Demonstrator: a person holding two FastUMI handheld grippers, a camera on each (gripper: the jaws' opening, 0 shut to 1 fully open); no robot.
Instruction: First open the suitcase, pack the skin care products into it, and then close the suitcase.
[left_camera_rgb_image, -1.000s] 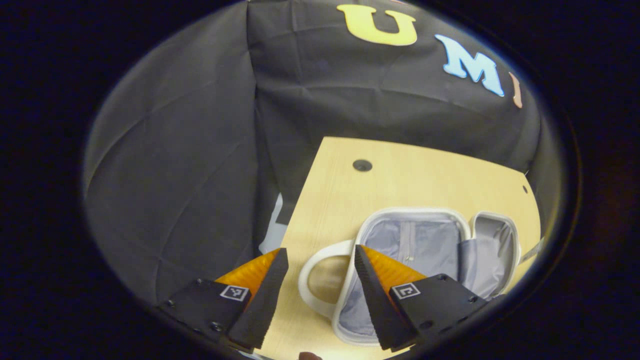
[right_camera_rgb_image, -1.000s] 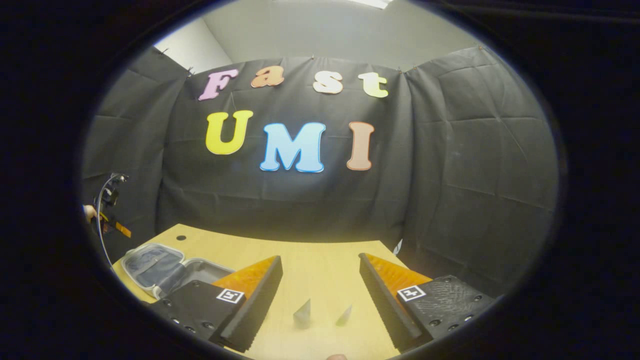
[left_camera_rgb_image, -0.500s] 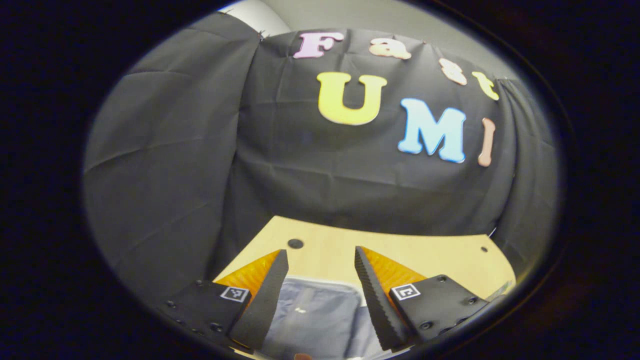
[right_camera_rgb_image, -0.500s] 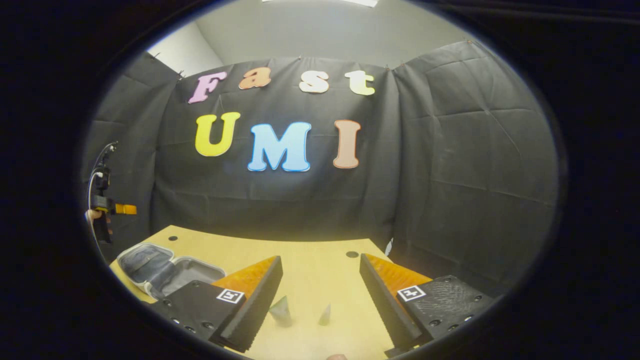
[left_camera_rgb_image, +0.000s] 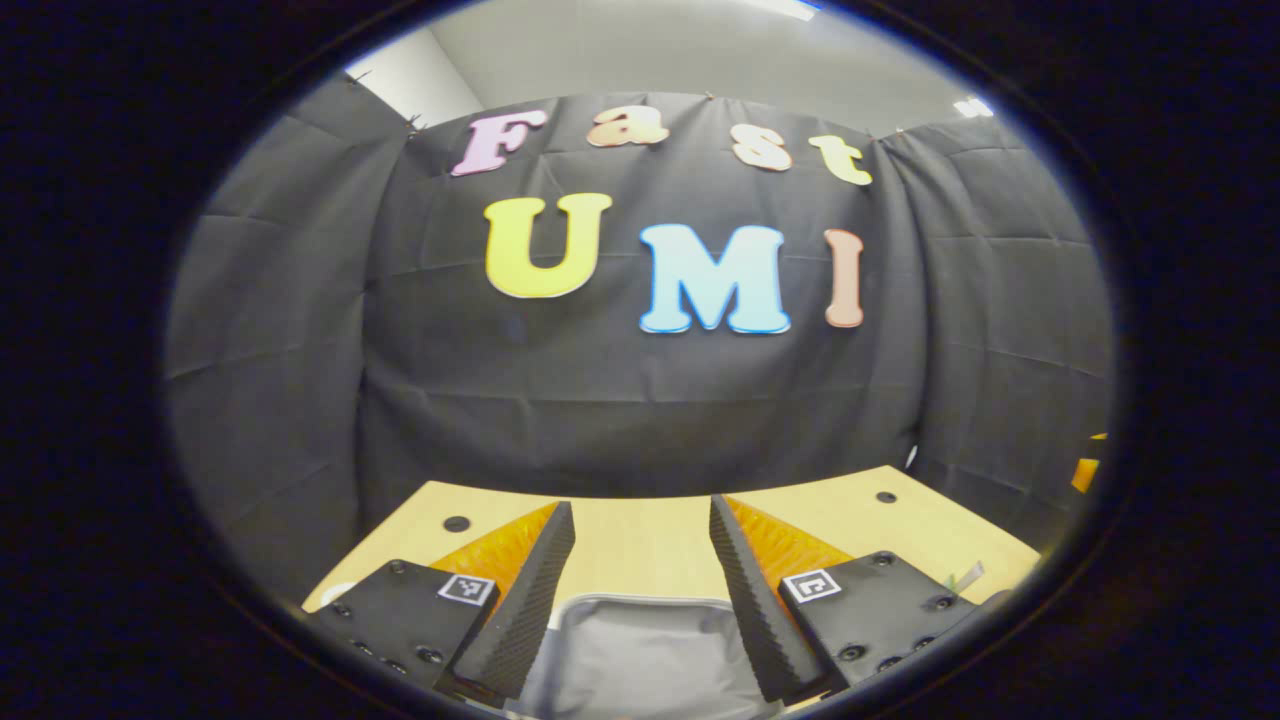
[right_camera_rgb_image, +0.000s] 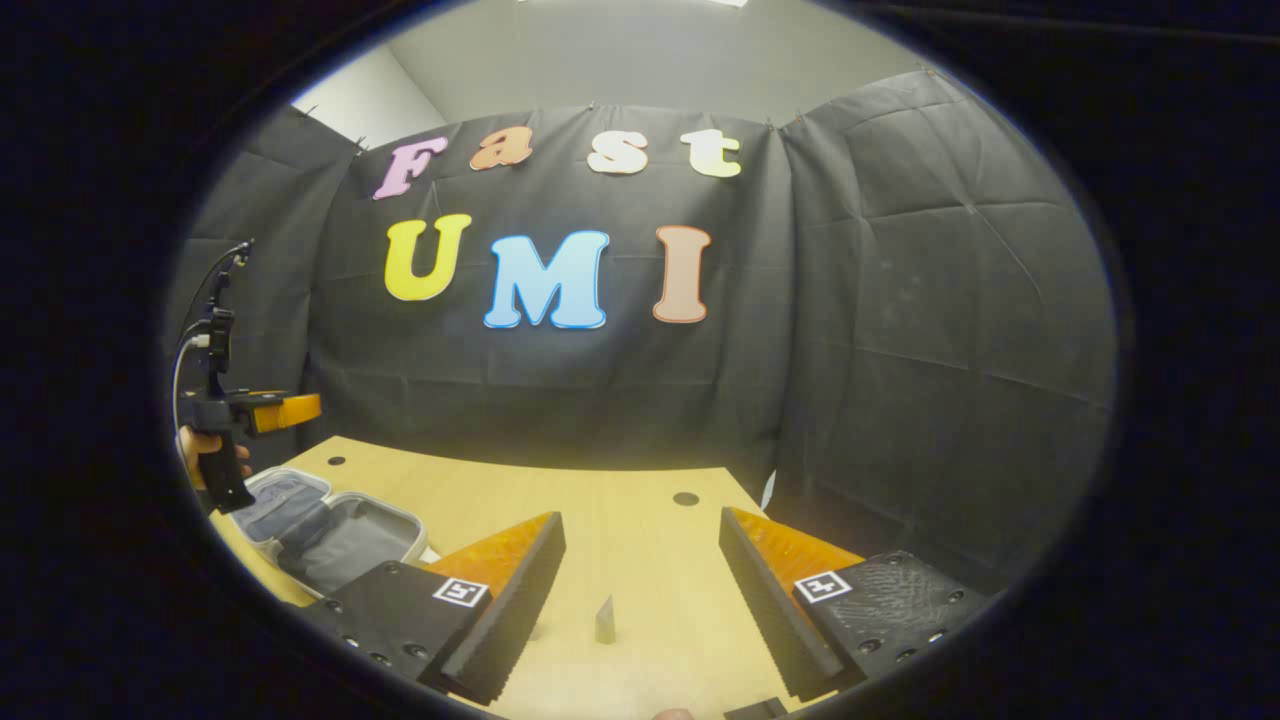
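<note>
We see white-rimmed, grey-lined suitcase (right_camera_rgb_image: 335, 530) lying open on pale wooden table (right_camera_rgb_image: 640, 510), ready for packing. Left gripper (left_camera_rgb_image: 640, 560) hovers above its lining, jaws spread, empty. Right gripper (right_camera_rgb_image: 640, 580) likewise spread, empty, aimed at small grey tube tip (right_camera_rgb_image: 605, 620) ahead, probably skin care product.

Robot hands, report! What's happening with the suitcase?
Both grippers open, holding nothing. Suitcase open on table. Small item ahead, unpacked.

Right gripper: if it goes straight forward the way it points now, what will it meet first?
Probably the small grey pointed item standing on the table, almost centred ahead of the open right gripper. Past it, bare wood, then the cloth wall. Depth is uncertain.
</note>
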